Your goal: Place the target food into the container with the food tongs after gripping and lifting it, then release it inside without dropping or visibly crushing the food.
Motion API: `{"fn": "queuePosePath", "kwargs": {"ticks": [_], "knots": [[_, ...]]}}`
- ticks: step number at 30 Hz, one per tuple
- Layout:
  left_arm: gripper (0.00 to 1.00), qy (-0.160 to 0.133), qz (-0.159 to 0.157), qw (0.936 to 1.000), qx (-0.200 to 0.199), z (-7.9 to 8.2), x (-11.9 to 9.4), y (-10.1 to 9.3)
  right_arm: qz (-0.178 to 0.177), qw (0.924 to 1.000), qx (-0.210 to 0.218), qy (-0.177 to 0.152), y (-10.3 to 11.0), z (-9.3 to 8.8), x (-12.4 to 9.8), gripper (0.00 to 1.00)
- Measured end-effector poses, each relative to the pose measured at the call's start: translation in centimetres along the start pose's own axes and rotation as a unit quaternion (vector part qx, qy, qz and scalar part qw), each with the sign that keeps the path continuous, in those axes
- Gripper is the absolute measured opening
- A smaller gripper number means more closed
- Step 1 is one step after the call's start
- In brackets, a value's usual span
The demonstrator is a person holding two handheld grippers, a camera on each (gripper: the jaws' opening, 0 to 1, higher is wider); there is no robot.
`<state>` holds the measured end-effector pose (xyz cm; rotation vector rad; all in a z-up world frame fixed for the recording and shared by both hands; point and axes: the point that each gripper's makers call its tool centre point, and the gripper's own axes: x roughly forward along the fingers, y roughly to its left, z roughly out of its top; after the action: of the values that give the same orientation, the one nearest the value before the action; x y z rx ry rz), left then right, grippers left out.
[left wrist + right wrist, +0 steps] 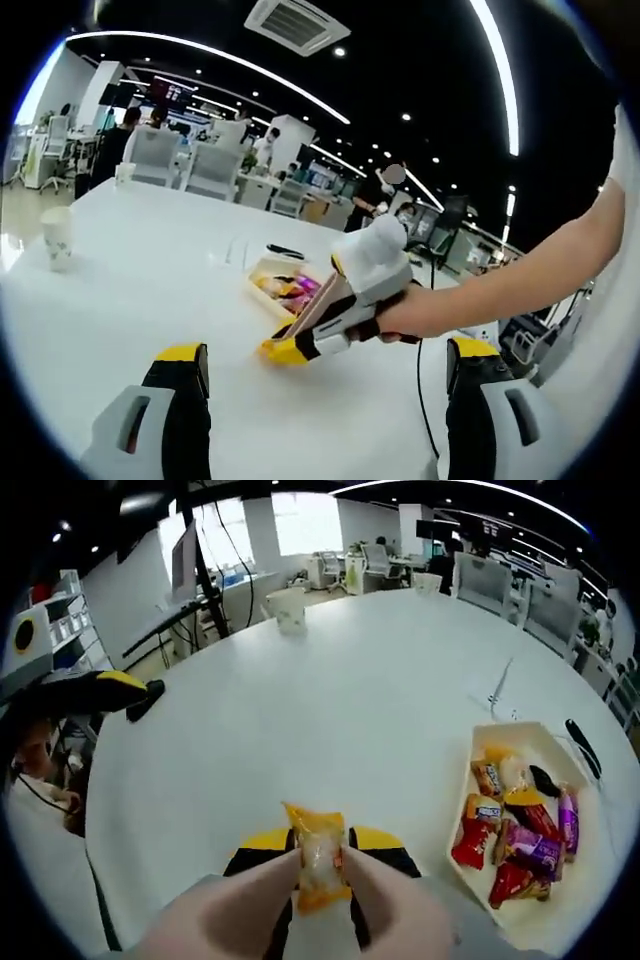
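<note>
Right gripper (320,865) pinched an orange snack packet (318,855) between tongs (385,910), held above white desk (330,680), left of white tray (560,745) of wrapped snacks (515,835); left gripper (325,385) spread wide, holding nothing; paper cup (57,237) stood far off.

No text, brand, number or sign can be read in either view. The printing on the small colourful snack packets (515,845) in the shallow white tray (500,742) is too small and blurred to make out, and the orange translucent snack packet (318,858) clamped between the tongs shows no legible wording. The white paper cup (57,237) on the white round table (150,290) carries only an unreadable mark.
</note>
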<state>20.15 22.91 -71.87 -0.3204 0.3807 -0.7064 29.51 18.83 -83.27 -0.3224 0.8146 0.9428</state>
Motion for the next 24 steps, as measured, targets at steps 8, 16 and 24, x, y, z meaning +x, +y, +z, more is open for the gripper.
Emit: {"fn": "queuePosePath", "kwargs": {"ticks": [8, 16, 24], "knots": [[0.99, 0.004, 0.008, 0.9999, 0.009, -0.3, -0.5, 0.7, -0.023, 0.9986, 0.019, -0.044, 0.1, 1.0, -3.4, 0.20], [0.99, 0.004, 0.003, 0.9997, 0.022, -0.6, -0.7, -0.8, -0.025, 0.9970, -0.001, -0.073, 1.9, 2.1, -5.1, 0.20], [0.99, 0.001, 0.000, 0.9995, 0.032, -0.2, -1.1, -1.5, -0.014, 0.9925, 0.003, -0.121, 3.4, 4.6, -6.9, 0.21]]}}
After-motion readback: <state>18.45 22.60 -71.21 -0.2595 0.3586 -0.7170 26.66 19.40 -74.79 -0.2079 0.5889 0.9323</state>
